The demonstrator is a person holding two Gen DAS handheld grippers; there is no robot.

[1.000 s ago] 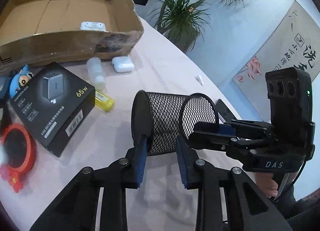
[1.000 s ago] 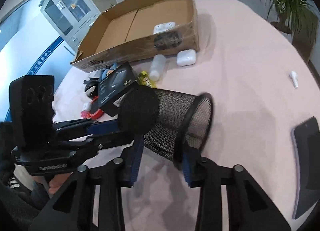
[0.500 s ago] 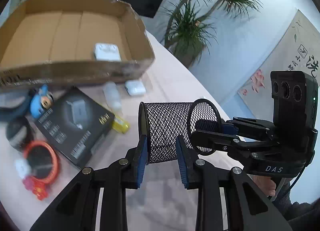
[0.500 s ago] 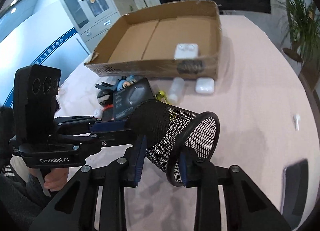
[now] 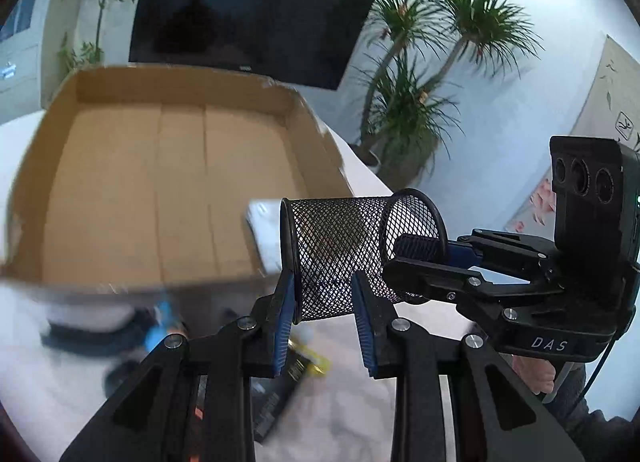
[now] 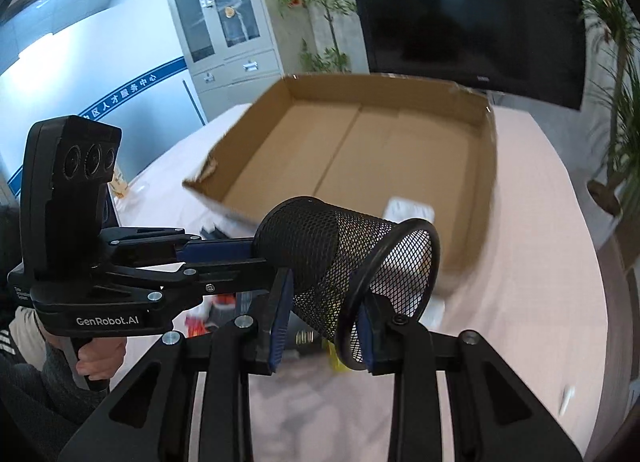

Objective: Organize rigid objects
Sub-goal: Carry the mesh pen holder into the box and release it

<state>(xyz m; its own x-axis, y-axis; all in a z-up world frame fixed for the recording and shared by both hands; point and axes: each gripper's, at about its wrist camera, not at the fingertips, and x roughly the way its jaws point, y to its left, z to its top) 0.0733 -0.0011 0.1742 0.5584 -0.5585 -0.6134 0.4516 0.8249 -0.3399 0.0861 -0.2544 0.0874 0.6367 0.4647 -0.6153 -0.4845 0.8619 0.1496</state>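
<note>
The mesh pen cup (image 5: 340, 258) hangs in the air on its side, just short of the near wall of the cardboard box (image 5: 132, 182), its long axis running crosswise between the two grippers. The left gripper (image 5: 323, 316) has its fingers pinching the closed base end; the right gripper (image 6: 323, 316) has its fingers pinching the open rim. The box lies ahead of both, so the cup probably goes forward over the wall.

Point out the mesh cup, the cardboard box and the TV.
mesh cup (image 5: 340, 258): left wrist view, on its mesh side wall.
cardboard box (image 6: 400, 150): right wrist view, on its bare floor.
TV (image 6: 472, 18): right wrist view, on the middle of its dark screen.
</note>
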